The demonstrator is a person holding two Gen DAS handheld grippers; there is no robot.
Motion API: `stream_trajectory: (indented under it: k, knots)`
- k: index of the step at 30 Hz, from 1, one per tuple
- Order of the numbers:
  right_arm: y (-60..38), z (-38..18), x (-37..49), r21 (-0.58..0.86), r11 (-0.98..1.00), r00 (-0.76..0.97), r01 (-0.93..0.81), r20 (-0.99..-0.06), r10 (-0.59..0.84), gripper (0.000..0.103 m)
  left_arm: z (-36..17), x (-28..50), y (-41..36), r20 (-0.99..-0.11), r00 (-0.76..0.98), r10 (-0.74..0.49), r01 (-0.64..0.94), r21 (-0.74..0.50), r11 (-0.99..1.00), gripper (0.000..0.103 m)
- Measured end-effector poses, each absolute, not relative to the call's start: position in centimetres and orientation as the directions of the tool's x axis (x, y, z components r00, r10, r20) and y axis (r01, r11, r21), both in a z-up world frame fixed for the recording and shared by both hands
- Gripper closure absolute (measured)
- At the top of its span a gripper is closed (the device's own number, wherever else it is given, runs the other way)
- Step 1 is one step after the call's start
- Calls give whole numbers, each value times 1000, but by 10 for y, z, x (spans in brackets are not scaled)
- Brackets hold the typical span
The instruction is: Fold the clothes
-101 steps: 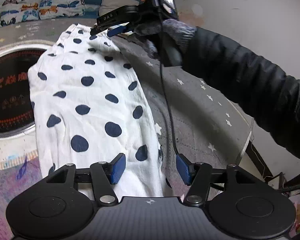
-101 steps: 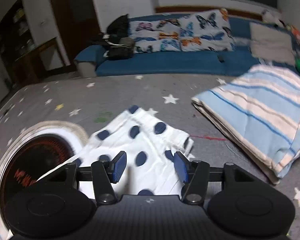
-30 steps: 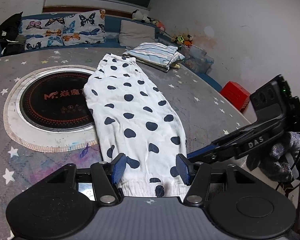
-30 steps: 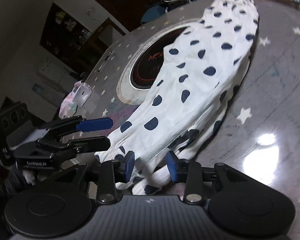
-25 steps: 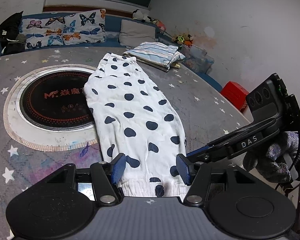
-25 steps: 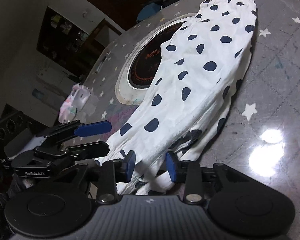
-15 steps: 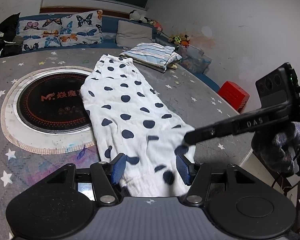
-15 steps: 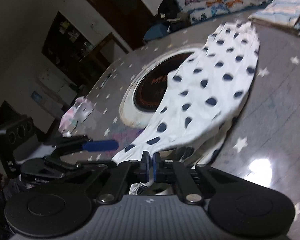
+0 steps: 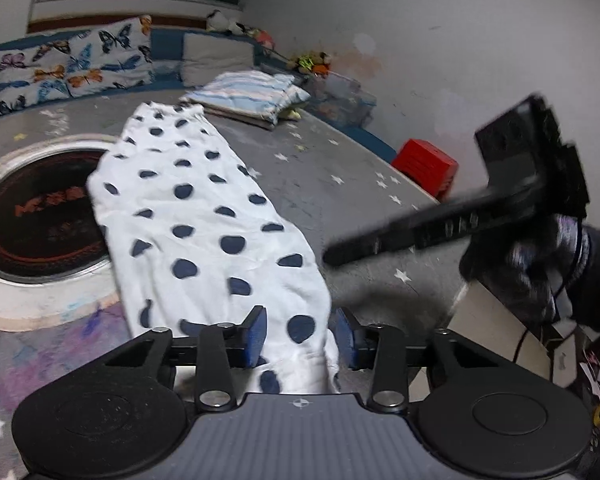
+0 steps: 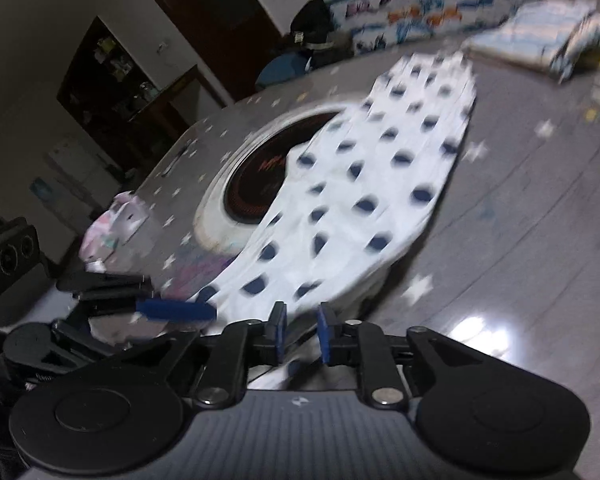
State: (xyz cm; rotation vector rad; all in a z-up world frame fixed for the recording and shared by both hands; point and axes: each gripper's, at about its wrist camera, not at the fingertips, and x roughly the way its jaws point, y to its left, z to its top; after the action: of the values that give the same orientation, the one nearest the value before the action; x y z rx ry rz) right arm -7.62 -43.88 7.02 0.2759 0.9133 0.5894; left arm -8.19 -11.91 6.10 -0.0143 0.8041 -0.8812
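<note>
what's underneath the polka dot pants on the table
The polka dot pants lie on the grey starred tablecloth, their left edge overlapping the round black hotplate. Anything else beneath is covered.

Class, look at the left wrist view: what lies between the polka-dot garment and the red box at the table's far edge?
Only bare star-patterned tablecloth lies between the polka-dot garment and the red box, as the left wrist view shows.
</note>
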Motion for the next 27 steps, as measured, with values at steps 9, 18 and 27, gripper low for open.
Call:
stream_trajectory:
  k: [9,18,27]
  knots:
    - [-425,66,-50,333,835,533,-438,-652,539,84,41,-81,-134,-642,312,-701,690,-354,631,64]
    - [-425,34,-3,274,876,542,-396,-700,464,84,33,-75,-139,-644,285,-710,683,-382,622,63]
    - [-425,32,63,226,905,583,-361,-702,408,81,30,-71,-139,-642,272,-717,671,-407,619,63]
